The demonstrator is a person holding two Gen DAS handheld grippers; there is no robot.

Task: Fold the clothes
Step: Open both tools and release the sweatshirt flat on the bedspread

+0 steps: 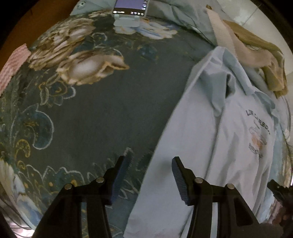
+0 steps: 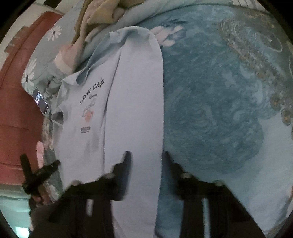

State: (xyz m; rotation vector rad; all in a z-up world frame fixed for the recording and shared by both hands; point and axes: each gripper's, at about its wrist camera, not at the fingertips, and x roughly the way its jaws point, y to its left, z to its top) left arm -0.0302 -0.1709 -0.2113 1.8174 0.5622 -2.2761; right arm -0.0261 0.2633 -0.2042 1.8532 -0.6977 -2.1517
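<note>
Lying lengthwise away from both grippers on the floral bedspread [image 1: 102,117], the pale blue printed T-shirt [image 1: 219,146] is seen partly folded; left gripper [image 1: 148,179] & right gripper [image 2: 146,170] are held wide, empty, w/ its near edge between the right's jaws.

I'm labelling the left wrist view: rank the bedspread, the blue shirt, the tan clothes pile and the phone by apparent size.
1. bedspread
2. blue shirt
3. tan clothes pile
4. phone, though farthest away and cut off by the frame edge.

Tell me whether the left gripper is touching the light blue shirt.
Cannot tell. In the left wrist view the open left gripper overlaps the light blue shirt edge, but no contact or gap shows.
</note>
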